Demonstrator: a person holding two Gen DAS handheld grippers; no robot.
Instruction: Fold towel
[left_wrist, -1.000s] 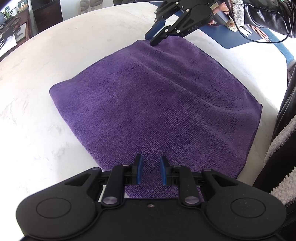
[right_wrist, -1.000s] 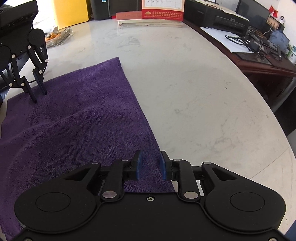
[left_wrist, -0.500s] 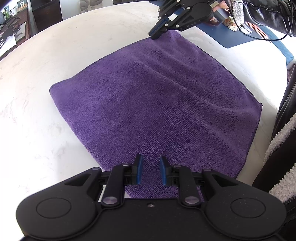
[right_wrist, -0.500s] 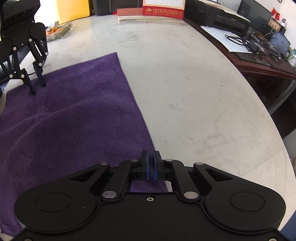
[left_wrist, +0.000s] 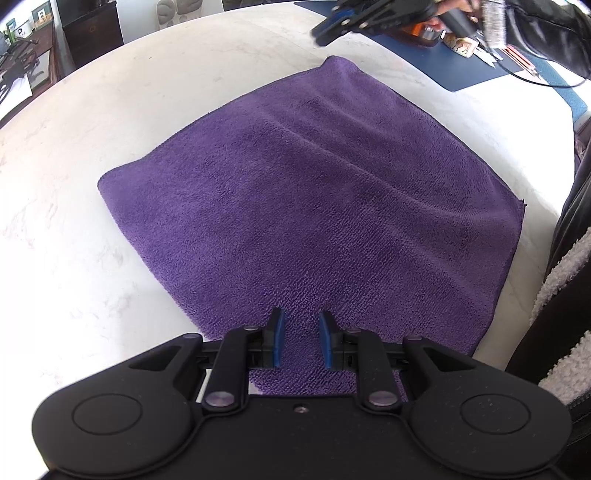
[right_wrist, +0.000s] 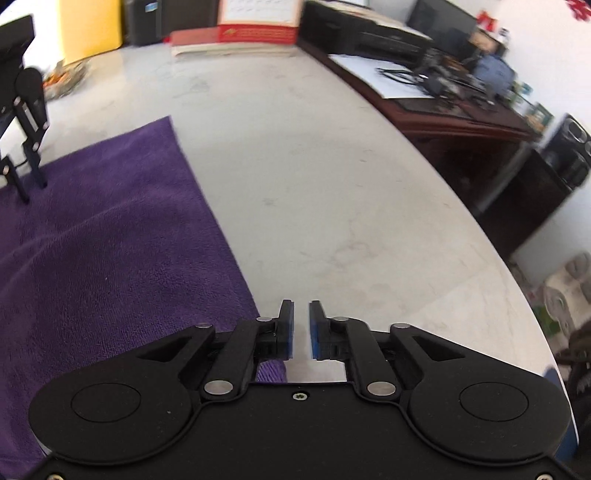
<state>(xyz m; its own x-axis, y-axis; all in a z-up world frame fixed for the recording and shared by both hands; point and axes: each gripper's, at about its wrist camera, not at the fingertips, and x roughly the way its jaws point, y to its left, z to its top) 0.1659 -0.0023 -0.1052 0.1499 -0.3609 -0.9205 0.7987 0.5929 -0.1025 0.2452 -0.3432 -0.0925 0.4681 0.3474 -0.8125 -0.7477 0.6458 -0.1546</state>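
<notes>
A purple towel (left_wrist: 314, 192) lies spread flat on the white marble table (left_wrist: 74, 258), with soft creases across it. My left gripper (left_wrist: 298, 339) is open over the towel's near edge, purple cloth showing between its fingers. In the right wrist view the left gripper (right_wrist: 33, 192) stands on the towel (right_wrist: 103, 266) at the far left. My right gripper (right_wrist: 300, 328) is narrowly open with bare marble between its pads; the towel's corner sits just under its left finger. Seen from the left wrist, the right gripper (left_wrist: 325, 31) hovers blurred beyond the far corner.
A blue mat (left_wrist: 461, 74) with small items lies past the towel, and a dark sleeve (left_wrist: 546, 33) reaches over it. A jacket (left_wrist: 569, 295) stands at the right table edge. A red calendar (right_wrist: 255, 33), yellow board (right_wrist: 90, 29) and dark desk (right_wrist: 461, 122) border the table.
My right gripper shut at the towel's far corner, then opened a little and rose away from it. The corner has settled on the table. The left gripper has not moved.
</notes>
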